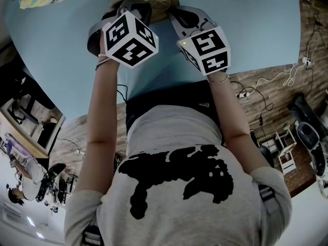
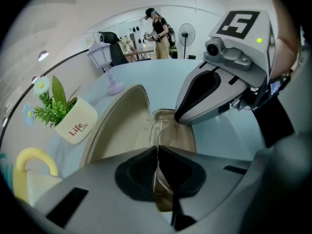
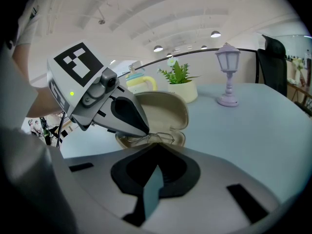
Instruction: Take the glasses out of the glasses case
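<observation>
Left gripper (image 2: 157, 149) clamped on thin wire of glasses (image 2: 161, 123), which lie in open case (image 2: 119, 126). Right gripper (image 3: 156, 145) closed at case rim. Risks: wire slips or bends; case lifts with glasses.

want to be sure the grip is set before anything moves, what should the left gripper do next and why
Probably raise the left gripper slowly, straight up. Its jaws are shut on the thin wire frame of the glasses, which lie in the lower half of the open glasses case. A gentle lift should bring them clear of the shell without snagging.
</observation>
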